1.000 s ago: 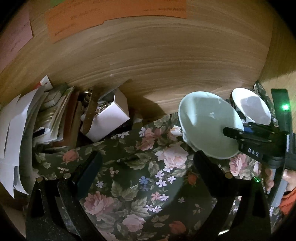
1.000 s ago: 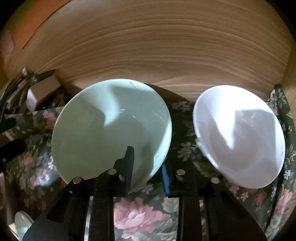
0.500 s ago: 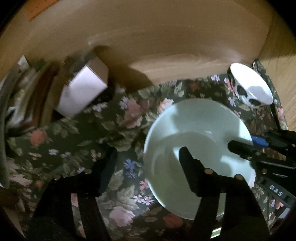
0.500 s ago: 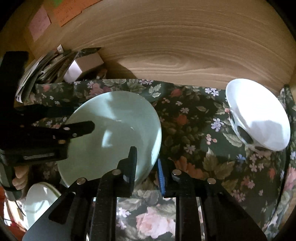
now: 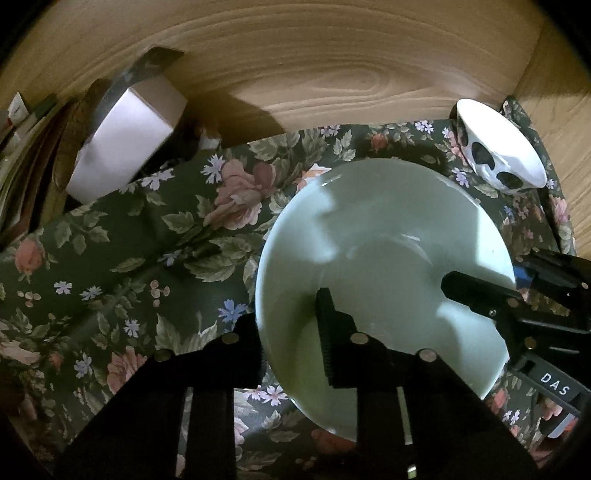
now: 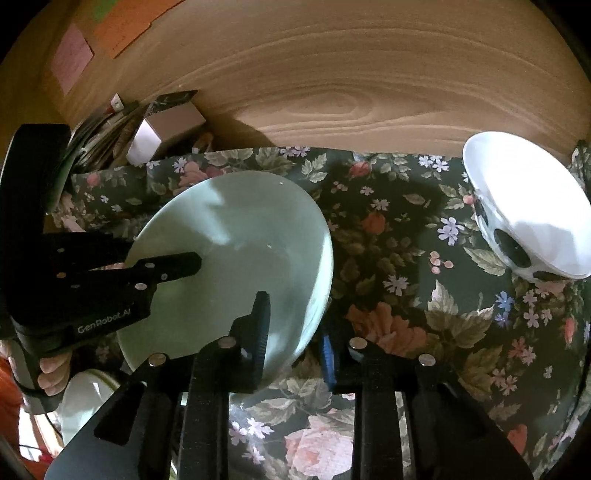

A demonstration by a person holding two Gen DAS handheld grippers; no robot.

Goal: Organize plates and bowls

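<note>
A pale green bowl (image 5: 388, 251) (image 6: 236, 236) hangs tilted just above the floral cloth (image 5: 147, 258), gripped from both sides. My left gripper (image 5: 290, 334) (image 6: 155, 254) is shut on its left rim, one finger inside the bowl and one outside. The right gripper (image 6: 295, 332) (image 5: 491, 275) pinches the opposite rim, and its jaws are opening slightly with the rim still between the pads. A white bowl with black spots (image 5: 509, 155) (image 6: 532, 214) leans at the far right of the cloth, apart from both grippers.
A wooden back wall (image 5: 332, 74) closes the space, with paper notes (image 6: 122, 29) stuck high on the left. A white box (image 5: 122, 147) and a stack of papers (image 5: 22, 147) crowd the left corner. Another white dish (image 6: 85, 398) lies low at the left, near a hand (image 6: 51, 373).
The right gripper carried the green bowl leftward, away from the spotted bowl. My left gripper came down from wide open and shut on the bowl's left rim.
</note>
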